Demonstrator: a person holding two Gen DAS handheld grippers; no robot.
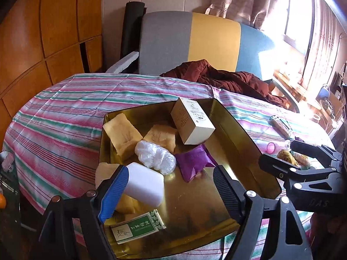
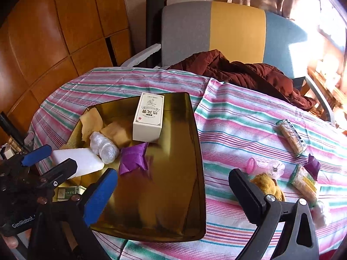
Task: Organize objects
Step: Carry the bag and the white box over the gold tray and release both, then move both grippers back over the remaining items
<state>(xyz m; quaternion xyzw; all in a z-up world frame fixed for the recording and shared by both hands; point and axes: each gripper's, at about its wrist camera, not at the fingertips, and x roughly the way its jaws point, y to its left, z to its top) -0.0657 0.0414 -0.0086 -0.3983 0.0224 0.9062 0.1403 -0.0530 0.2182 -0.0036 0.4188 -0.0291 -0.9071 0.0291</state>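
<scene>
A gold tin tray [image 1: 238, 134] [image 2: 195, 130] sits on the striped tablecloth. It holds a cream box [image 1: 190, 121] [image 2: 148, 119], a purple packet [image 1: 193, 162] [image 2: 134, 158], a clear plastic roll [image 1: 155, 157] [image 2: 104, 149], yellow sponge pieces [image 1: 122, 132] [image 2: 91, 121], a green tea packet [image 1: 138, 227] [image 2: 67, 191] and a white block [image 1: 145, 183] [image 2: 80, 161]. My left gripper [image 1: 169, 191] [image 2: 48, 162] hangs open over the tin's near left corner. The white block lies beside its blue pad, well clear of the black one. My right gripper [image 2: 172, 194] [image 1: 290, 158] is open wide over the tin's right wall, holding nothing.
Right of the tin on the cloth lie a pink bottle [image 2: 260, 165], a fuzzy yellow item [image 2: 266, 184], a grain-filled tube [image 2: 291, 137], a wrapped snack bar [image 2: 303, 179] and another purple packet [image 2: 312, 165]. A brown jacket [image 2: 249, 71] drapes onto the table's far edge from a chair [image 2: 236, 30].
</scene>
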